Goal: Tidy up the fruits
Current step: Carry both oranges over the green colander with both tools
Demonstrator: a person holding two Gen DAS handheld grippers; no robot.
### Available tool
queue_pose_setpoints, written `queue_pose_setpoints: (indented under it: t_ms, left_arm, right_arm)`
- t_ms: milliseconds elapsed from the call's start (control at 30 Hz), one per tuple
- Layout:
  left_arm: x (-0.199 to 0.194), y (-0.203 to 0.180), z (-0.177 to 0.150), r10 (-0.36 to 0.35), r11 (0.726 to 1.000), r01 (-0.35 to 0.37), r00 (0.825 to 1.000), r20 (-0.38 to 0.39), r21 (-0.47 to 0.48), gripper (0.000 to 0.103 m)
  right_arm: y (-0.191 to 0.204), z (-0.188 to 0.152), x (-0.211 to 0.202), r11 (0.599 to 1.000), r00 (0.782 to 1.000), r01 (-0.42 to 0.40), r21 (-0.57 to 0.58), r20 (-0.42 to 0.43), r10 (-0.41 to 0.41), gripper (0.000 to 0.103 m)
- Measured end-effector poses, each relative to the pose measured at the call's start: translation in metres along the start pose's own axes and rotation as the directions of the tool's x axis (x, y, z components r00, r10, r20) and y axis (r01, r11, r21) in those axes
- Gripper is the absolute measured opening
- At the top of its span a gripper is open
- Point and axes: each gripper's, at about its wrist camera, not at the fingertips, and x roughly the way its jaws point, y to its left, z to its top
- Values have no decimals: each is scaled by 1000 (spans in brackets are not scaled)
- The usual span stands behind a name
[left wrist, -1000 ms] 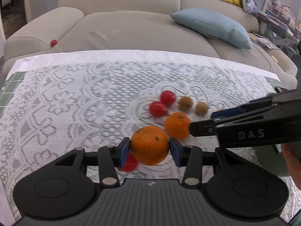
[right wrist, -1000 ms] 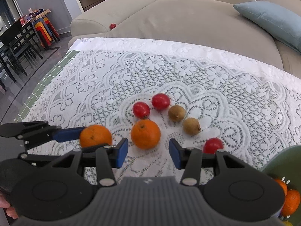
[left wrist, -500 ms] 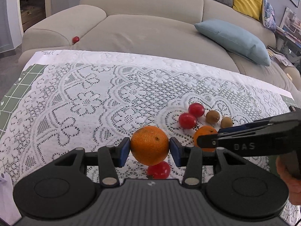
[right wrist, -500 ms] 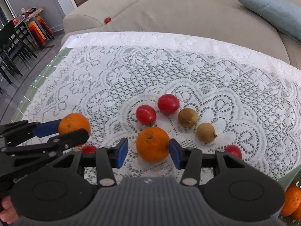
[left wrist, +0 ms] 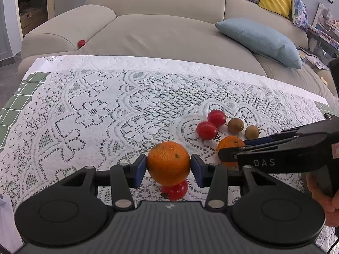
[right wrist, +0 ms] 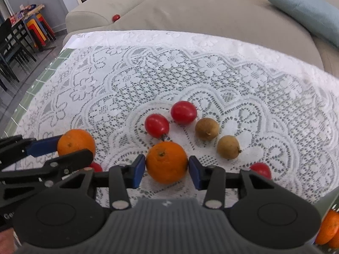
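My left gripper (left wrist: 168, 167) is shut on an orange (left wrist: 168, 162) and holds it just above a red tomato (left wrist: 174, 191) on the lace tablecloth. The right gripper (right wrist: 167, 167) straddles a second orange (right wrist: 166, 162) that rests on the cloth. Its jaws are closing, and both blue pads touch the fruit's sides. Just beyond it lie two red tomatoes (right wrist: 156, 125) and two brown round fruits (right wrist: 207, 128). Another tomato (right wrist: 260, 169) sits to its right. In the right wrist view the left gripper (right wrist: 74, 148) shows at the left with its orange.
A green bowl (right wrist: 330, 199) holding oranges (right wrist: 327, 226) peeks in at the bottom right. A beige sofa (left wrist: 169, 31) with a blue cushion (left wrist: 260, 40) stands behind the table; a small red fruit (left wrist: 81, 42) lies on it. Dark chairs stand far left.
The right gripper moved forward and down over the second orange, and its pads have come in to the fruit's sides. The left gripper still holds its orange, and its view has swung left.
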Motion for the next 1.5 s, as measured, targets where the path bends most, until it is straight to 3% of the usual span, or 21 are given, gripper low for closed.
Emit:
queue_pose_setpoints:
  t_ms: [267,600,833,1067,1500]
  left_arm:
    - [-14,-11,0,-22,1000,22,1000,10,9,52]
    - [-42,-60,3,-127,988,123,991,44,89,52]
    - [-51,-114,4,-232,958,223,972,26,182,52]
    - [-50,-166,0,-278,924,268,961,-4,274,52]
    - [-36,-220,-10,-334,864,347,937,-102,364,51]
  right_arm:
    - [-2,-12,-43,999,998,-44,-25,41,45,42]
    - [-33,-43,-128,999,992,-31,-35,125,35,42]
    - [-69,-67,-161,999,993,35,-4,116,-35,42]
    - [-107,-86,-175,993,990,109,48,89,-113,42]
    - [-141,-109,-181,982,983,182,43,12,-183,42]
